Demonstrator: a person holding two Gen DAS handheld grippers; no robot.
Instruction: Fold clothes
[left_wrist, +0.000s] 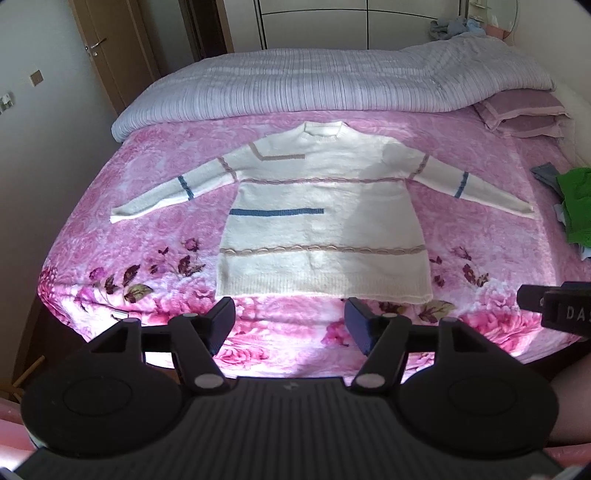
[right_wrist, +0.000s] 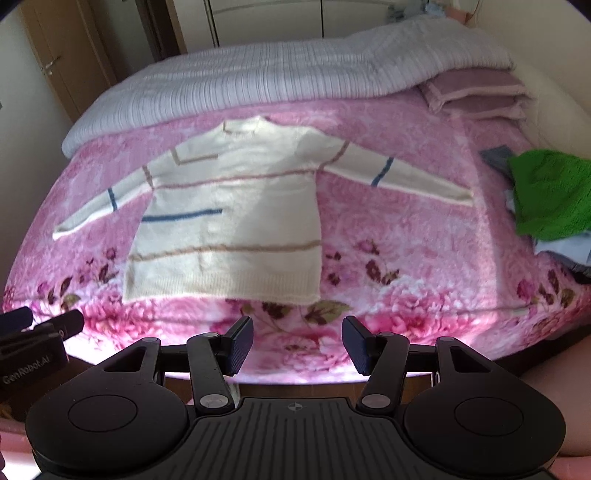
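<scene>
So far the sweater (left_wrist: 325, 218) only lies spread flat on the bed (left_wrist: 295, 332), every fold still ahead, while the left gripper (left_wrist: 290, 321) and right gripper (right_wrist: 297, 345) gape empty near its hem.

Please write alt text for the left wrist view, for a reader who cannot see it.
A cream sweater with blue and tan stripes lies flat, sleeves spread, on a pink floral blanket on a bed. The left gripper hovers near its hem, jaws open and empty. A green garment lies at the right edge.
</scene>
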